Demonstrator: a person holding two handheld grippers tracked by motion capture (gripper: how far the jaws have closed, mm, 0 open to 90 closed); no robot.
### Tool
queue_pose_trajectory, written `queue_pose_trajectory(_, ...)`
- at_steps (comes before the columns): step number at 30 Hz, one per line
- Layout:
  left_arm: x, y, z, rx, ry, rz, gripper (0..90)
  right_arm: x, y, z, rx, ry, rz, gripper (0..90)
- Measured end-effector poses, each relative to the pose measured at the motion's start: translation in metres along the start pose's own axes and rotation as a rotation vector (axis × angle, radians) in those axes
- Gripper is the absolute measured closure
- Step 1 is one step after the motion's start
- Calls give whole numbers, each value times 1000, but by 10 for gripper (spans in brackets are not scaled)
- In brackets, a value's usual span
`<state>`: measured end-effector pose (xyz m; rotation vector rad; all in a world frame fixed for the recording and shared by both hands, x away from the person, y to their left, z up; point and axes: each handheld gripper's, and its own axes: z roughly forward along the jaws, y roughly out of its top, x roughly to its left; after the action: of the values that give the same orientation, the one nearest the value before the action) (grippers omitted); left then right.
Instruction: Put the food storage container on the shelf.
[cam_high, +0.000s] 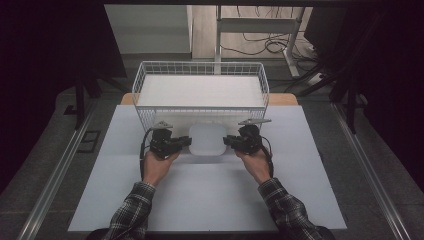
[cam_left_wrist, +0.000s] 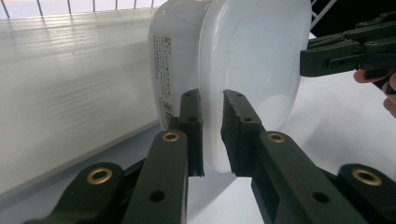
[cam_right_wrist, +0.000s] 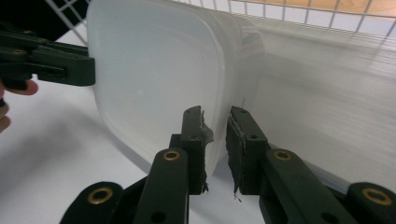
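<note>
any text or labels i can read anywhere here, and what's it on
Only one printed thing shows, and none of it can be quoted:
Label on the side wall of the white container, seen in the left gripper view: several lines of small print, too small and blurred to read.
The lid, wire basket and both tongs show no text.

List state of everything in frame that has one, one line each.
white container: lid on, gripped at its left and right rims, in front of the basket.
left gripper: shut on the container's rim.
right gripper: shut on the opposite rim.
wire basket: upright at the far side of the table, white panel inside.
</note>
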<state>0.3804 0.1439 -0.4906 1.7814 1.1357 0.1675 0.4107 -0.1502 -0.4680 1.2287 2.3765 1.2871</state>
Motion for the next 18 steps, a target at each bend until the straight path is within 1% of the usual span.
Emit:
queue_pose_trajectory(1,1,1,1,-3,1,-7,786,-2,1,2,3,-3,2,763)
queue_pose_trajectory(2,2,1,2,-9,-7,-21,786,-4,1,2,-2,7,14,764)
queue_pose_trajectory(4,4,3,3,-11,5,-18,785,-6,3,3,-3,21,31,764)
queue_pose_trajectory(7,4,3,3,-18,12,-8,775,-5,4,4,-7,14,18,753)
queue_pose_trajectory(8,2,4,4,-20,36,19,778,-5,6,5,-15,-1,-3,728)
queue_pose_trajectory(9,1,5,6,-13,49,31,777,-5,6,7,-11,-9,-10,704)
queue_pose_trajectory(11,0,6,9,-20,64,46,774,-4,5,12,-1,-30,-17,653)
queue_pose_trajectory(12,0,6,9,-20,64,46,776,-4,5,12,-1,-30,-17,653)
queue_pose_trajectory(13,1,7,9,-21,67,49,776,-7,6,14,-21,-18,16,644)
queue_pose_trajectory(14,1,9,10,-23,83,64,770,-9,6,15,-27,-11,22,640)
queue_pose_trajectory(15,1,10,10,-27,93,70,759,-10,7,16,-30,-6,27,624)
queue_pose_trajectory(16,1,10,10,-27,93,70,753,-10,7,16,-30,-6,27,624)
queue_pose_trajectory(17,1,12,12,-39,114,79,739,-10,8,16,-50,-29,9,614)
queue_pose_trajectory(18,1,13,13,-44,123,81,732,-8,10,17,-52,-49,-2,605)
